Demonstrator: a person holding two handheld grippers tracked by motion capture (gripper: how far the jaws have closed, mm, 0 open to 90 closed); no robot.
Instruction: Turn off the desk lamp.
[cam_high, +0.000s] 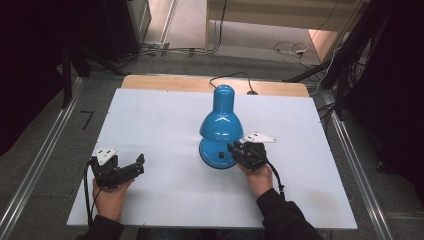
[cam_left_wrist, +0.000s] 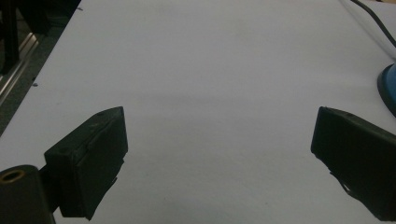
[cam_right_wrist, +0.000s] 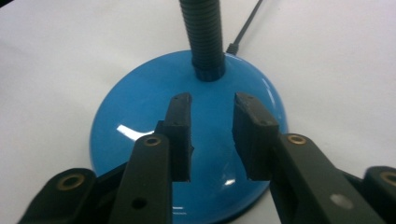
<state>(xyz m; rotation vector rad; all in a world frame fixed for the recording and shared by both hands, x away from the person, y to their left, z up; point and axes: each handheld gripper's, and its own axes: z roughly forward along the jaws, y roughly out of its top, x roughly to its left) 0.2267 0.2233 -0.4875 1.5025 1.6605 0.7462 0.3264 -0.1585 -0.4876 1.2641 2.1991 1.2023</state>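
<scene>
Blue desk lamp (cam_high: 220, 131) stood near the middle of the bench (cam_high: 160, 120), a bit right of centre, close to the person's side. Glossy enamel finish, bright highlights on it. Round domed base (cam_right_wrist: 140, 121), low and wide; ribbed dark flexible neck (cam_right_wrist: 201, 32) rose from a collar at the base top; bell-shaped shade (cam_high: 220, 125) with a narrower rounded cap (cam_high: 223, 96) in the high view. Small dark switch (cam_high: 222, 155) sat on the base's near side; no lettering readable on it. Black cord (cam_high: 231, 77) left the back of the base and ran off the far edge of the bench. Right tool (cam_right_wrist: 212, 135) hung over the near part of the base, jaws parted with a gap between them, nothing pinched; pads matte black, blocky, rough-edged, carried on black arms with brass-coloured eyelets. Whether the pads touched the enamel, cannot tell. Left tool (cam_left_wrist: 219, 154) rested well apart from the lamp at the bench's left near side, jaws spread wide, bare surface between them. Each tool carried a pale grey three-cornered plate and a trailing black cable. Bench top was a flat matte white sheet over a wooden board, with the wood edge (cam_high: 165, 81) showing along the far side. Grey floor and metal rails (cam_high: 30, 165) around it. No brands or labels legible anywhere.
</scene>
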